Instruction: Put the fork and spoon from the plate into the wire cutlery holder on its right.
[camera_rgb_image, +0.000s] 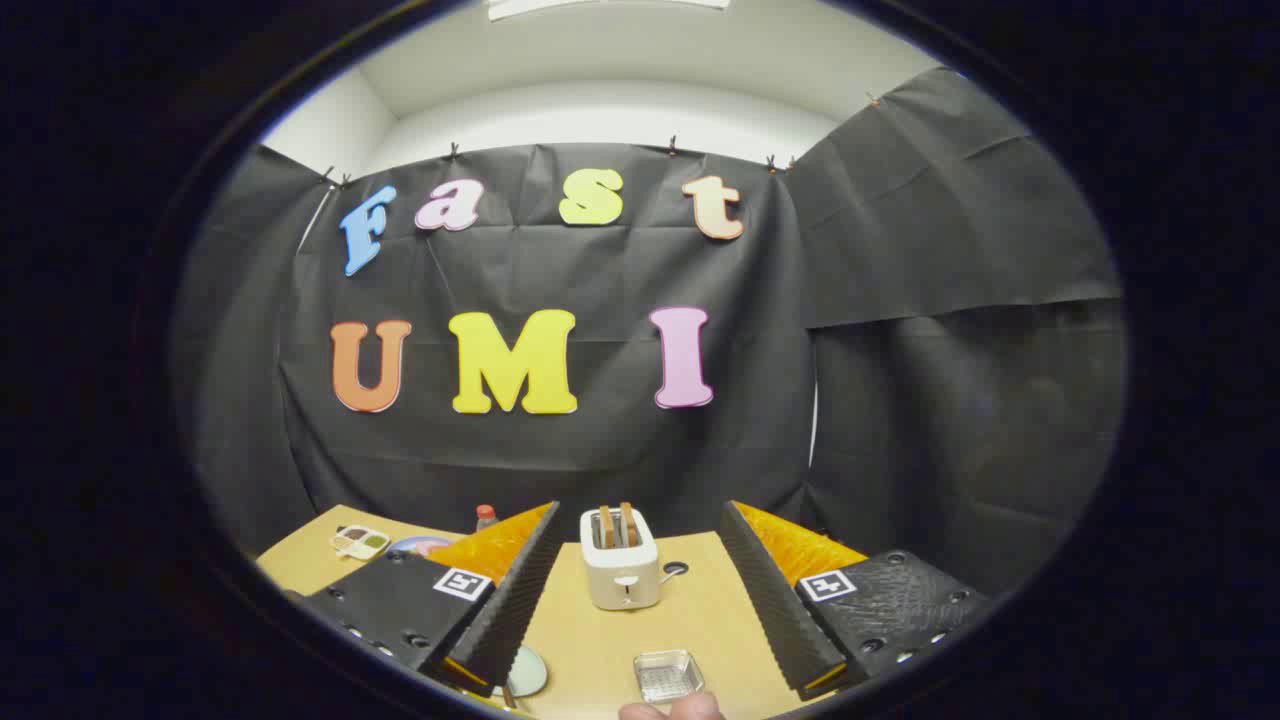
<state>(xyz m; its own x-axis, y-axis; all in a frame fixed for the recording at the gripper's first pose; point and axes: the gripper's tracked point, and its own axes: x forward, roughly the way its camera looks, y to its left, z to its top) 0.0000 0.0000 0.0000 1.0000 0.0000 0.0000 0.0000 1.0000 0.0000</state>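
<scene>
A: Fingers? What are they at?

B: Spread wide, nothing between them. The gripper (635, 600) hangs high over the table (700, 610), looking mostly at the back wall.

A: Task things, where?

B: The plate (524, 672) peeks out just past the left finger's tip, at about seven o'clock from the toaster (620, 560). Only a slice of its rim shows, and a dark sliver at its near edge may be a handle. I cannot tell fork from spoon there.

A: And the holder?

B: A small wire-mesh holder (668, 675) sits at five o'clock from the toaster, between the fingers and near us, to the right of the plate. A hand (670, 708) shows just at its six o'clock.

A: Anything else on the table?

B: Toaster dead ahead with two slices in it, a bottle (486, 516) and a tray (361, 541) off at ten o'clock, far from the job.

A: So which step?

B: I'd judge the very start: nothing gripped, holder looks empty. Next move calls for tipping the gripper down and toward seven o'clock, bringing the plate fully into sight, then lining the open fingers across one utensil's handle.
</scene>
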